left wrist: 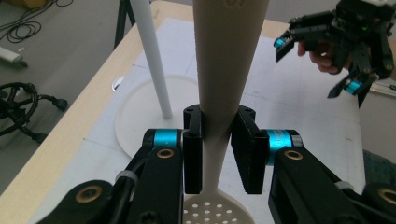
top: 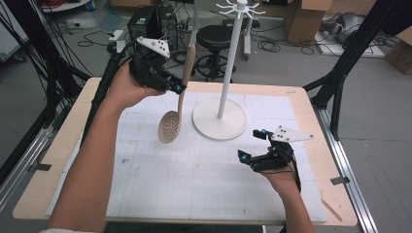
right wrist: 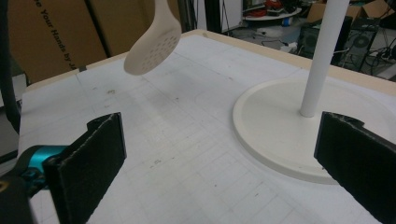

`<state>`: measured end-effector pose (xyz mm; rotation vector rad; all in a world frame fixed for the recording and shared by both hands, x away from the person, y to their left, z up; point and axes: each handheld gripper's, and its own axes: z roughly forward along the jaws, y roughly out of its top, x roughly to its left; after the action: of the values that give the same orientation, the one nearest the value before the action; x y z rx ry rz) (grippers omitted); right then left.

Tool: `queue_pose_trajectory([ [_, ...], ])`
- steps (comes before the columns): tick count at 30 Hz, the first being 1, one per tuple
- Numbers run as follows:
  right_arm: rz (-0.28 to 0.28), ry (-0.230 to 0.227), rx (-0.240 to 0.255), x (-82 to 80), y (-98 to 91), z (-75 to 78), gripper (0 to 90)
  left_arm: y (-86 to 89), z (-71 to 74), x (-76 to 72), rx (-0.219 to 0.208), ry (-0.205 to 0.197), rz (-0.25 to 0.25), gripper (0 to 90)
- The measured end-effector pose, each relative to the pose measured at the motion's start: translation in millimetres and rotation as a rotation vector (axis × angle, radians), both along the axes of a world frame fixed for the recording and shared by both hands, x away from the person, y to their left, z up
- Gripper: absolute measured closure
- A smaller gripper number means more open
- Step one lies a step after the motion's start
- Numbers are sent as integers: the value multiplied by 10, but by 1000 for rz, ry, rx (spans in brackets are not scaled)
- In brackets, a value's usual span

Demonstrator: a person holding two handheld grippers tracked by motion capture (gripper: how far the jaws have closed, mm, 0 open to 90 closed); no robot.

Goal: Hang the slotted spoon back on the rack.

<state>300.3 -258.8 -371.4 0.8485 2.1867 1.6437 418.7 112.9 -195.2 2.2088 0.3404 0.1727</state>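
L gripper (top: 178, 89) clamps skimmer (top: 171, 125) mid-handle, held above mat (top: 194, 165), bowl end down, just left of rack (top: 219, 119). Looks light, stiff, smooth plastic; grip at handle's narrow part seems best. R gripper (top: 252, 144) open, empty, near rack base.

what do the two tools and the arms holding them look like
Both tools are black linkage frames with turquoise joints and brass pivots. The left tool and right tool each carry a pale three-cornered plate on top. The jaw pads are flat, black and rough. A black cable trails from the left one. Both forearms are bare.
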Motion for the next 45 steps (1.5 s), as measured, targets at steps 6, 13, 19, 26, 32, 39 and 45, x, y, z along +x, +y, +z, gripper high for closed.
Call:
queue_pose_trajectory([
  [6, -1, 4, 6, 9, -13, -11, 10, -81, 168, 120, 5, -14, 15, 748],
  [13, 6, 9, 5, 19, 0, -33, 10, -160, 318, 256, -2, -19, 33, 748],
  [19, -1, 8, 13, 15, -20, -28, 10, -271, 401, 349, -3, -24, 37, 748],
  [26, 0, 6, 20, 9, -36, -27, 10, -394, 472, 491, 17, -21, 48, 748],
  [32, 1, 12, 19, 7, -49, -49, 10, -436, 467, 590, 31, -9, 73, 748],
  [39, 3, 18, 1, -13, -22, -75, 10, -458, 460, 650, 29, -1, 82, 748],
  [45, -3, 18, 4, -29, -38, -72, 11, -500, 514, 656, 31, -11, 79, 748],
])
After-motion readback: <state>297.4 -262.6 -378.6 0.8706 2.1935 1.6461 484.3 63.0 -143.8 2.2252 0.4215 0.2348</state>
